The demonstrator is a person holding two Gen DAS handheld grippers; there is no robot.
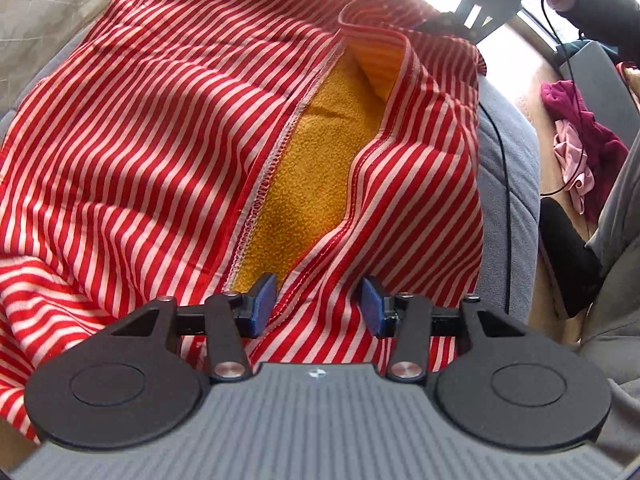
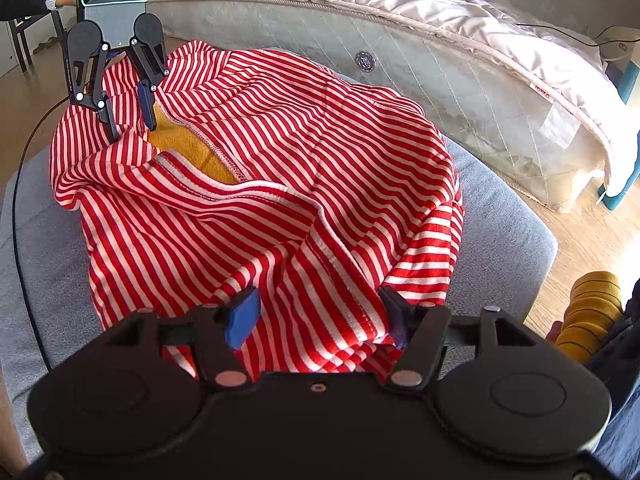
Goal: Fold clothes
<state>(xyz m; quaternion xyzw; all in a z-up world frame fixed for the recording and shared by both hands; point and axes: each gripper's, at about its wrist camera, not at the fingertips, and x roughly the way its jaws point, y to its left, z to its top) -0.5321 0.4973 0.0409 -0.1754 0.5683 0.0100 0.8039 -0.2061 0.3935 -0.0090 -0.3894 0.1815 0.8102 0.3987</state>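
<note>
Red-and-white striped garment (image 2: 304,168) spread, rumpled, over a grey cushion (image 2: 500,216), centre frame; mustard fleece lining (image 1: 316,168) exposed at the opening. Folding apparently just begun. Left claw (image 1: 318,306), jaws apart, straddles one hem; right claw (image 2: 320,316), jaws apart, straddles the opposite edge.

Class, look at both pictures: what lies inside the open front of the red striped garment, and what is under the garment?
Inside the red striped garment a yellow fleece lining shows through the gap. Under it is a grey cushion, bare only around the edges; anything beneath the cloth is covered.
</note>
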